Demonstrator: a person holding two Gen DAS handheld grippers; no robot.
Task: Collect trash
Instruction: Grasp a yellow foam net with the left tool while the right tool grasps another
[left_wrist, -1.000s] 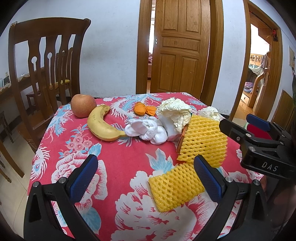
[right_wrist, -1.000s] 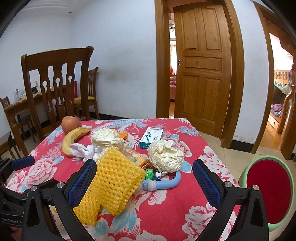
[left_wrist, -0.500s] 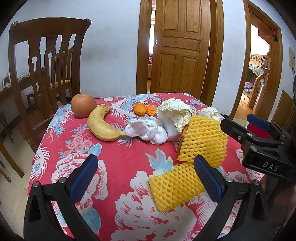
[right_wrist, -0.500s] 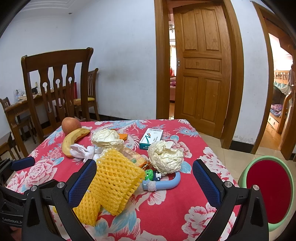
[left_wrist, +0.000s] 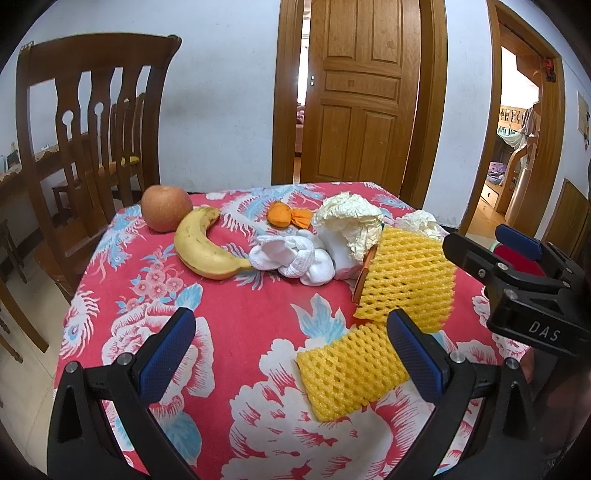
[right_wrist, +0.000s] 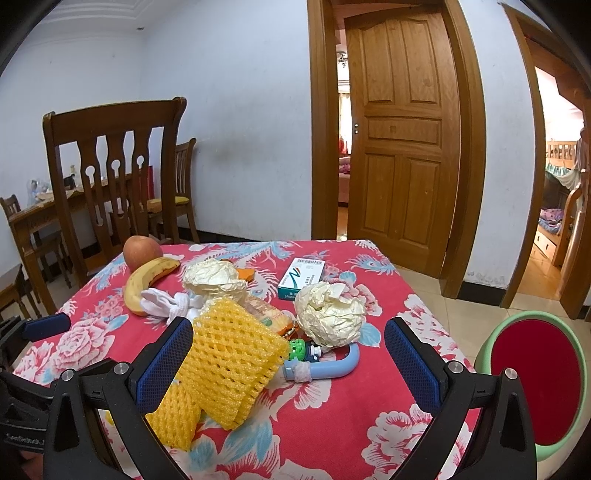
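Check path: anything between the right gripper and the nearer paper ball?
Nothing visible. The right gripper is open, the paper ball ahead between its fingers. The blue handle lies just in front of the ball, low on the table; the foam net sits left.

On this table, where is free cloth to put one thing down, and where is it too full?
Free cloth on the table: the near-left part, in front of the banana and left of the yellow foam nets; also the right edge beyond the crumpled paper ball. It is crowded in the middle, around the white socks and the small box.
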